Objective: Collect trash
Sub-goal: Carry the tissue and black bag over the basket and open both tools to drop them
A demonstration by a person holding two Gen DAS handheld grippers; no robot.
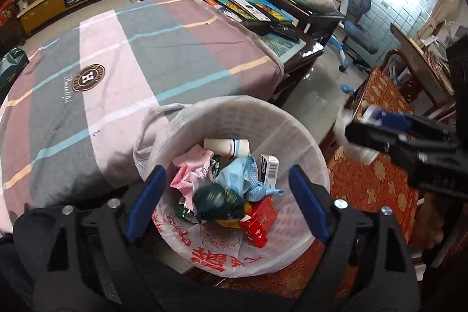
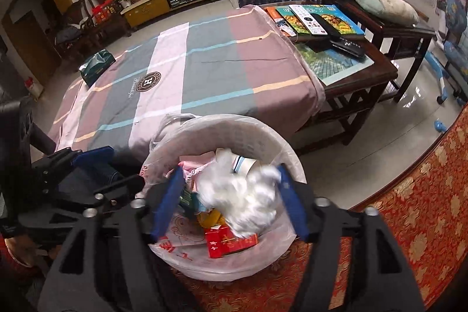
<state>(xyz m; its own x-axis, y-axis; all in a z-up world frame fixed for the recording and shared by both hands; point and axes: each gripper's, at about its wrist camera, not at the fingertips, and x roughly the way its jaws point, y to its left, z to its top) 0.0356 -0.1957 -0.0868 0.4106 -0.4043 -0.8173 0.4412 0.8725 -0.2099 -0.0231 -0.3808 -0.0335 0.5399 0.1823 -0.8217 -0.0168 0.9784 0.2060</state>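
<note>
A white waste basket lined with a clear red-printed bag stands on a red patterned cushion. It holds a paper cup, pink wrapper, blue mask, small white box and red box. My left gripper hangs open over it, with a blurred dark green wrapper loose between the fingers. My right gripper is open over the same basket. A blurred white crumpled wad lies between its fingers against the right one, clear of the left one. Each gripper shows in the other's view: the right gripper, the left gripper.
Behind the basket is a low table under a striped cloth with a green tissue pack at its far left. Books and remotes lie on the dark wood table to the right. A tiled floor lies beside the cushion.
</note>
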